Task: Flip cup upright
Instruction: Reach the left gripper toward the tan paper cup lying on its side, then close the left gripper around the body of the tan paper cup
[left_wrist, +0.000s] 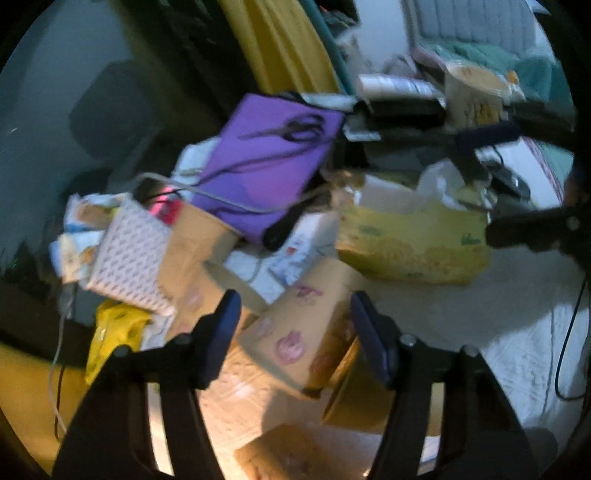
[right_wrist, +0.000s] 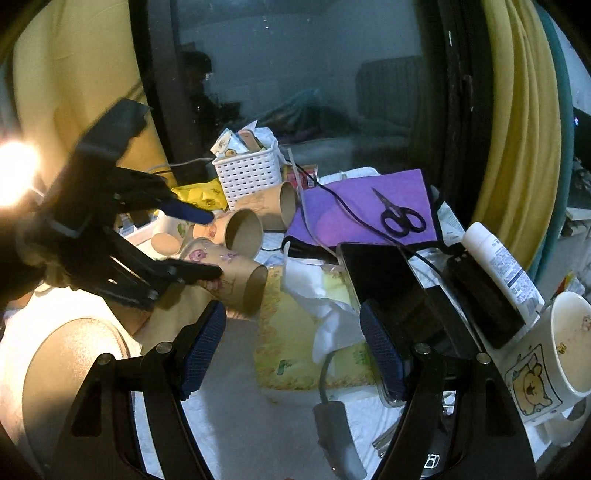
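Several brown paper cups with pink prints lie on their sides on the cluttered table. In the right wrist view the nearest cup (right_wrist: 236, 275) lies with its mouth to the right, a second cup (right_wrist: 236, 230) behind it and a third (right_wrist: 271, 201) further back. My left gripper (right_wrist: 216, 245) is open with one finger above and one below the near cups. In the left wrist view the same cup (left_wrist: 303, 332) lies between the open fingers of my left gripper (left_wrist: 295, 328). My right gripper (right_wrist: 295, 347) is open and empty above a yellow tissue pack (right_wrist: 295, 332).
A white perforated basket (right_wrist: 247, 173) stands behind the cups. A purple folder (right_wrist: 369, 206) carries black scissors (right_wrist: 400, 218). A black tablet (right_wrist: 380, 273), a white bottle (right_wrist: 498, 262) and a bear mug (right_wrist: 554, 354) are on the right. Cables cross the table.
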